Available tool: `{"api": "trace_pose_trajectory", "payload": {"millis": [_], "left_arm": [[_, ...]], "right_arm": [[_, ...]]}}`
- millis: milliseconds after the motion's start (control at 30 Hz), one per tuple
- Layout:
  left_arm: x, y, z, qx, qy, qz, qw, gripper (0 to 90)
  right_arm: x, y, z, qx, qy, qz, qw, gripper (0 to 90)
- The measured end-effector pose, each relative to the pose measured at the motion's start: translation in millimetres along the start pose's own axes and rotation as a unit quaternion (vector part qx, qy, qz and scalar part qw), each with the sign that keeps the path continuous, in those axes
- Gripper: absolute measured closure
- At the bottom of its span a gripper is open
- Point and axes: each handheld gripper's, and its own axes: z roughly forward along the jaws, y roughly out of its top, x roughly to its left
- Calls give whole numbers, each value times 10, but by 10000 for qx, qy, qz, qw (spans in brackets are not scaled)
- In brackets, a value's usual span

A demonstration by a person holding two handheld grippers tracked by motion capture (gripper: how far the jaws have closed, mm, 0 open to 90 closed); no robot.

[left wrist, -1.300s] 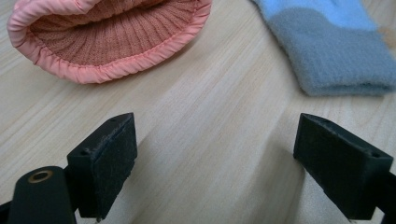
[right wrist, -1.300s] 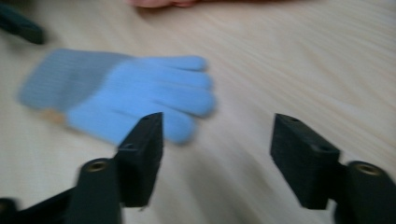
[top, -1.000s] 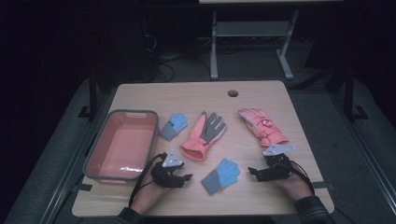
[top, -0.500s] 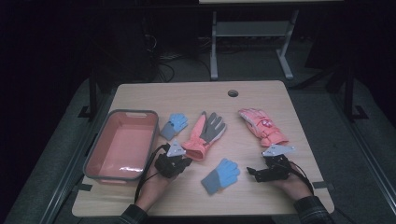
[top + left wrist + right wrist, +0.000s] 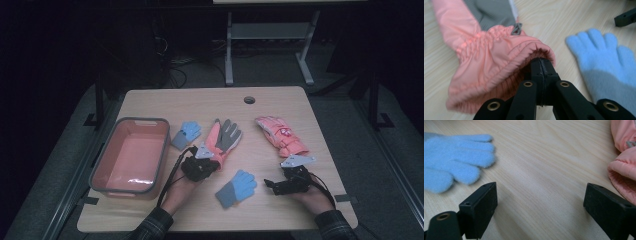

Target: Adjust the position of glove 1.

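Pinching only the cuff edge of the pink ski glove (image 5: 494, 62), low centre of the left gripper view, the left gripper (image 5: 541, 72) fingers are clamped shut; the slick fabric may slip free. The right gripper (image 5: 540, 202) fingers gape wide over the counter (image 5: 544, 165)

I see the table (image 5: 150, 100) carrying a bin (image 5: 129, 186) by its left edge. Just right of the bin, a small glove (image 5: 186, 134) lies, and right of that a ski glove (image 5: 222, 140) stretches toward the far edge. My left gripper (image 5: 207, 165) sits at that glove's near cuff, jaws pressed together on it. Another small glove (image 5: 236, 187) lies near the front edge, between my two grippers. My right gripper (image 5: 272, 184) rests near the front right corner, with a second ski glove (image 5: 280, 135) behind it.
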Motion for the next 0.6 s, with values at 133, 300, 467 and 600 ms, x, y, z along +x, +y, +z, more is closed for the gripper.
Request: {"api": "trace_pose_trajectory", "payload": {"millis": [133,300,467,600], "left_arm": [[-31,104,128,-44,-111,28,9999,894],[-67,254,326,-94,-219,61,9997,894],[-69,390,440,-147,-316,77,9994,894],[-75,422,345,-224,-381,92,9990,894]], "right_arm": [[0,0,0,-1,-1,1,10000,113],[0,0,0,1,-1,3,10000,112],[0,0,1,-5,0,6,10000,112],[1,-1,1,-7,2,8,10000,113]]}}
